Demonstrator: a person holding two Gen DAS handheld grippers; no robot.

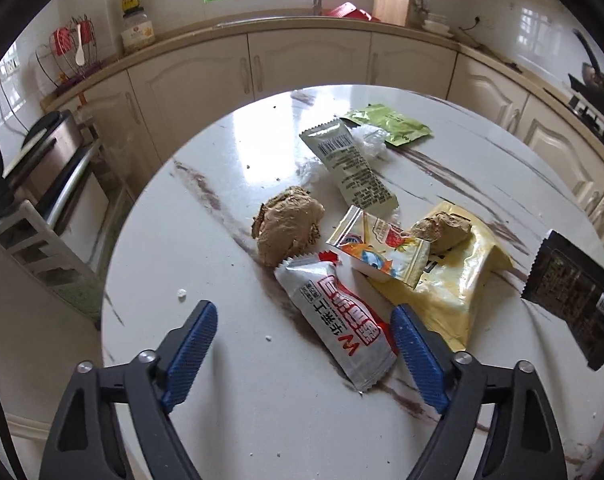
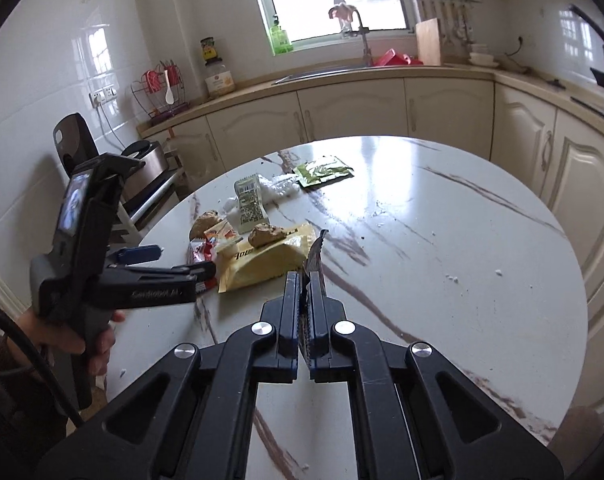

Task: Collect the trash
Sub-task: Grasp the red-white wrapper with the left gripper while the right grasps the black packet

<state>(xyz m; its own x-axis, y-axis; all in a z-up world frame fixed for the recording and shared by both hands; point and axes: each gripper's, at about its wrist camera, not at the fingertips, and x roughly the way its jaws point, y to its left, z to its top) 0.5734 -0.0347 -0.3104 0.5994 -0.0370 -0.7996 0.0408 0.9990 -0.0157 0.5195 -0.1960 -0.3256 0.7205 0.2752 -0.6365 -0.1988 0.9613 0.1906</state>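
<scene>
My left gripper (image 1: 303,320) is open, low over the round marble table (image 1: 222,420), its jaws on either side of a silver and red wrapper (image 1: 337,324). Beyond it lie a crumpled brown paper ball (image 1: 288,230), a colourful foil wrapper (image 1: 381,248), a yellow bag (image 1: 457,280) with a second brown ball (image 1: 441,230) on it, a grey-green sachet (image 1: 349,164) and a green packet (image 1: 389,124). My right gripper (image 2: 304,278) is shut on a black wrapper (image 2: 314,256), which also shows at the right of the left wrist view (image 1: 573,300).
Clear crumpled plastic (image 1: 369,142) lies by the sachet. Crumbs dot the table. Cream kitchen cabinets (image 1: 302,60) and a counter with a sink ring the far side. A metal rack and appliance (image 1: 50,168) stand left of the table.
</scene>
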